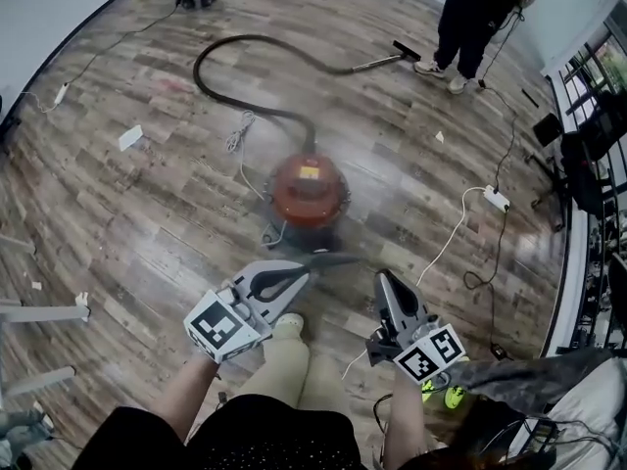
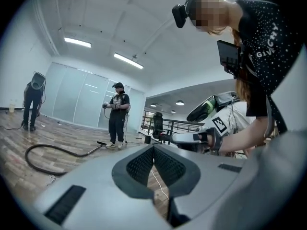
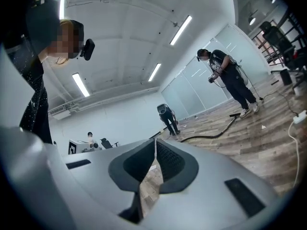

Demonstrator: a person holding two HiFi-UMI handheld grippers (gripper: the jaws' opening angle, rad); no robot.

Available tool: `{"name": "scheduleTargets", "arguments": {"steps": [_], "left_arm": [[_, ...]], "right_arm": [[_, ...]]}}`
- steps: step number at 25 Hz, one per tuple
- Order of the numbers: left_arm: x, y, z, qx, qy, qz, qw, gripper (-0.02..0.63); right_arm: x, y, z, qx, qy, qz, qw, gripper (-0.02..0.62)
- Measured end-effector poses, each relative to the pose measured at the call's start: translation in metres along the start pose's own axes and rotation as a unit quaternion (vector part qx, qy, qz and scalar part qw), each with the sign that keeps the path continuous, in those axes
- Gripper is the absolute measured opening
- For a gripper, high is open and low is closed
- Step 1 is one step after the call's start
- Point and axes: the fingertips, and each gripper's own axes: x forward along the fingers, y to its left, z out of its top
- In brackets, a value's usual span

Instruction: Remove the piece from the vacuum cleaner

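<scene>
Low in the frame, the left gripper [image 1: 338, 259] and right gripper [image 1: 383, 278] hover empty, jaws together, apparently readied to approach the vacuum [image 1: 307, 192] at centre.

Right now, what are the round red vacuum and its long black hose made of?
Vacuum cleaner: likely hard plastic or painted metal; its red-orange top shines a little. Hose: likely bendy black rubber or plastic, dull, because it lies in a loop.

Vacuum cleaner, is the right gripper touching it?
Apart. The head view shows bare floor between the right gripper and the vacuum cleaner. Its shut jaws hold nothing.
</scene>
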Motion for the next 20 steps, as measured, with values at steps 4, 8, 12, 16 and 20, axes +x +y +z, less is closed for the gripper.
{"name": "scheduleTargets", "arguments": {"steps": [4,8,12,16,20], "left_arm": [[0.016,0.029,-0.08,0.014,0.02,0.006,0.9997,0.009],[0.025,0.05,-0.167,-0.008,0.045,0.007,0.9989,0.185],[0.031,0.073,-0.247,-0.009,0.078,0.011,0.9968,0.229],[0.035,0.094,-0.313,-0.007,0.085,0.018,0.9962,0.229],[0.041,0.108,-0.372,0.006,0.103,0.023,0.9944,0.229]], "right_arm": [[0.013,-0.062,-0.058,-0.005,0.009,-0.004,1.0,0.011],[0.019,-0.12,-0.131,-0.005,0.034,-0.008,0.999,0.134],[0.022,-0.171,-0.199,-0.039,0.069,-0.021,0.997,0.218],[0.018,-0.224,-0.251,-0.075,0.086,-0.054,0.992,0.239],[0.017,-0.278,-0.292,-0.07,0.09,-0.08,0.99,0.259]]}}
